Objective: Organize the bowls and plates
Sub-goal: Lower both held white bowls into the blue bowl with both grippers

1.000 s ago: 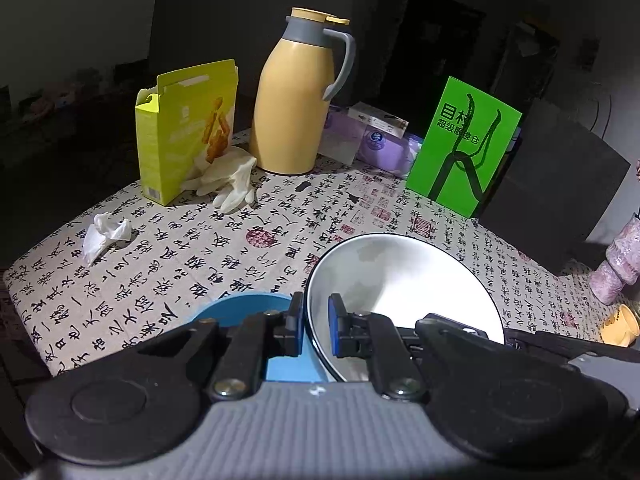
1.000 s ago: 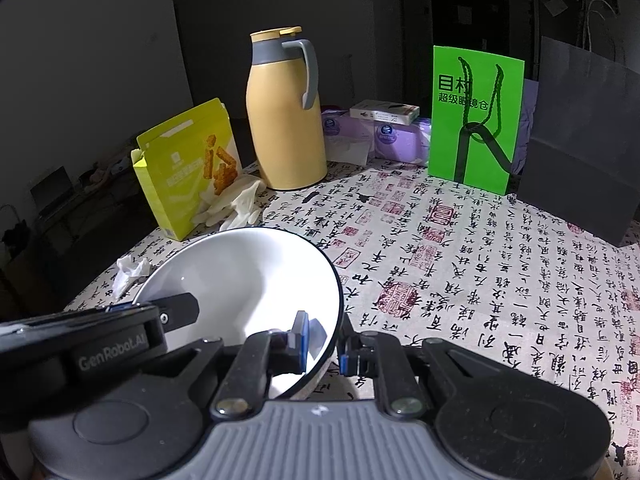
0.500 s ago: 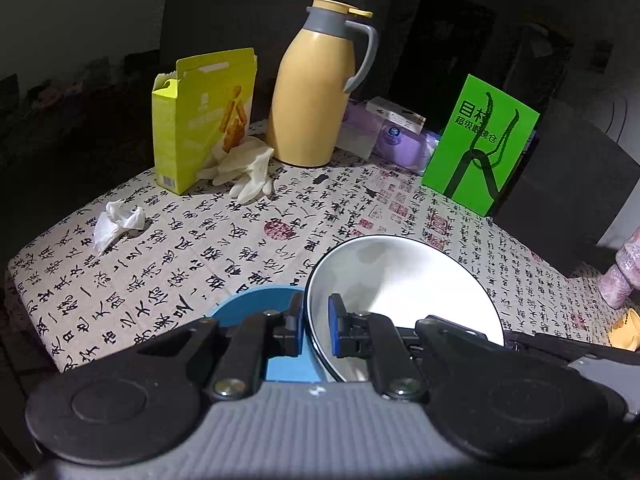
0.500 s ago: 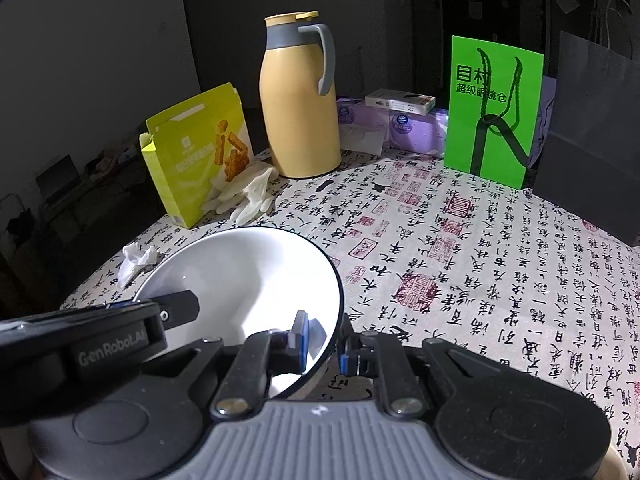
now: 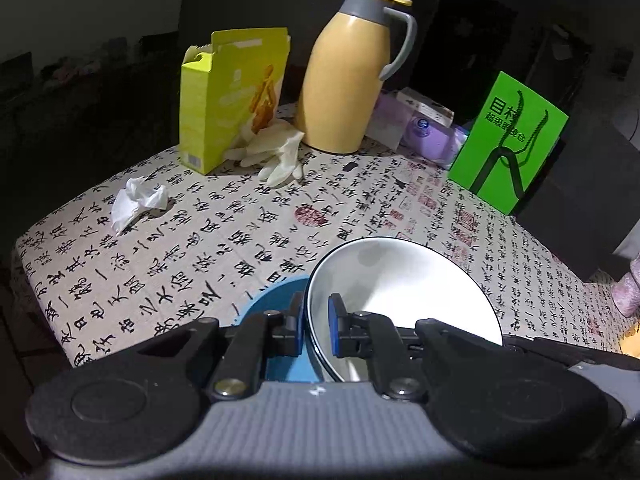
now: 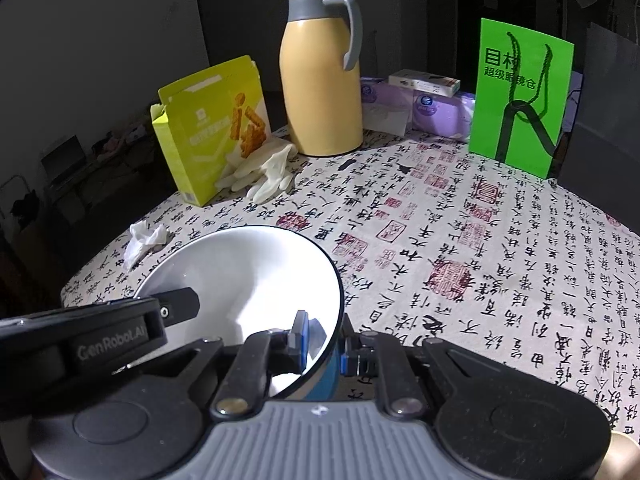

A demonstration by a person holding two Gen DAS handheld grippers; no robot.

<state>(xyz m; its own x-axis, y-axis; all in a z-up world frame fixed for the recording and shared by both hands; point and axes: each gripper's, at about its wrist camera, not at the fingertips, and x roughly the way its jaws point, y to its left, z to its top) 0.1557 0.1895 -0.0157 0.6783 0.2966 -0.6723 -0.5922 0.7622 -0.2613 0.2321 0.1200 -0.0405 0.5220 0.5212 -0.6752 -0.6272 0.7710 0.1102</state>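
A calligraphy-print tablecloth (image 5: 208, 240) covers the table. The left gripper (image 5: 314, 330) pinches the white bowl's (image 5: 400, 284) rim between nearly closed fingers. The right gripper (image 6: 324, 344) clamps the opposite rim likewise.

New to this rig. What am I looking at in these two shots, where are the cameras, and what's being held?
No robot arm: a person holds two handheld grippers, each with a fisheye camera looking along its fingers. The left gripper and right gripper both pinch the rim of one white bowl, from opposite sides. A blue dish sits under it. On the calligraphy tablecloth: yellow thermos, snack box, gloves, crumpled tissue, green bag.
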